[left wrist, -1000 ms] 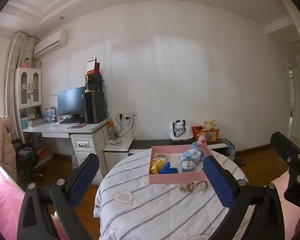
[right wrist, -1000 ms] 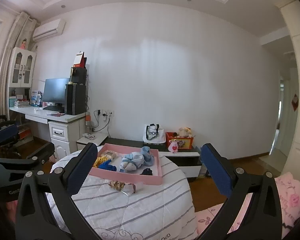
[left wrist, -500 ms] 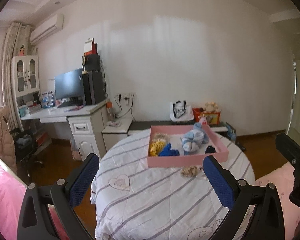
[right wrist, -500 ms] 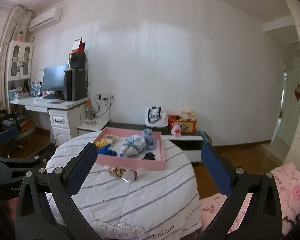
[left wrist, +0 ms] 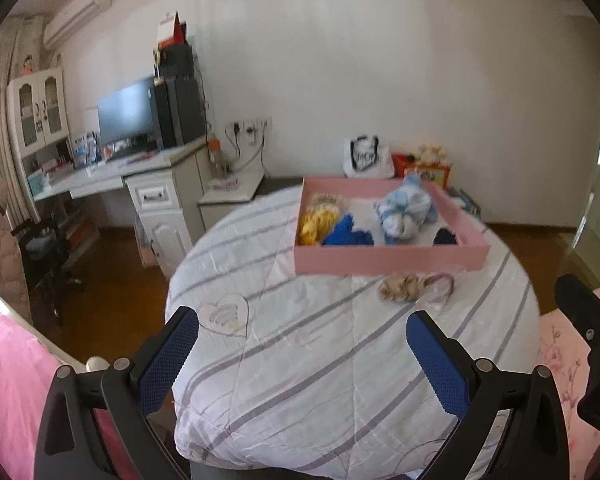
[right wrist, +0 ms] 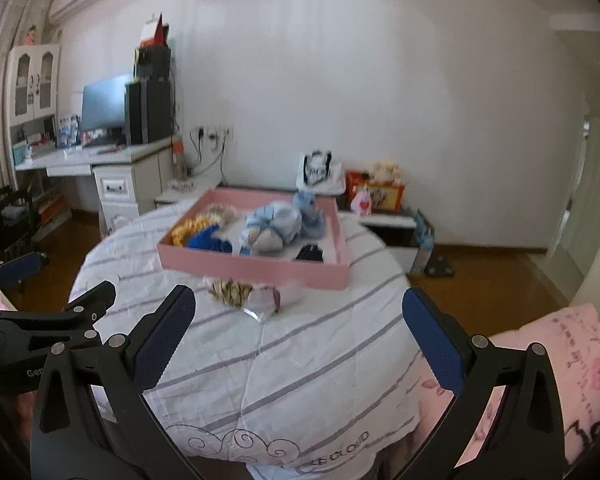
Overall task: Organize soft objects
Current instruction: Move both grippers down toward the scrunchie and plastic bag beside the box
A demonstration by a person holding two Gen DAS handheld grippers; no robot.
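A pink tray (left wrist: 388,261) (right wrist: 256,268) sits at the far side of a round table with a striped white cloth (left wrist: 300,344) (right wrist: 260,352). In it lie yellow (left wrist: 314,224), blue (left wrist: 346,236), light blue-and-white (left wrist: 402,210) and dark (left wrist: 444,237) soft items. A leopard-print scrunchie (left wrist: 398,288) (right wrist: 230,292) and a pink one (left wrist: 440,284) (right wrist: 266,300) lie on the cloth in front of the tray. My left gripper (left wrist: 302,354) is open and empty above the near cloth. My right gripper (right wrist: 298,338) is open and empty too.
A white desk (left wrist: 112,176) with a monitor (left wrist: 126,114) stands at the left. A low cabinet with a bag (left wrist: 366,158) and toys runs along the wall. Pink bedding (right wrist: 560,360) lies at the right, pink fabric (left wrist: 8,380) at the left.
Both grippers have tilted down and moved closer to the table. The tray and the scrunchies now sit larger and higher in both views. Both grippers stay open.
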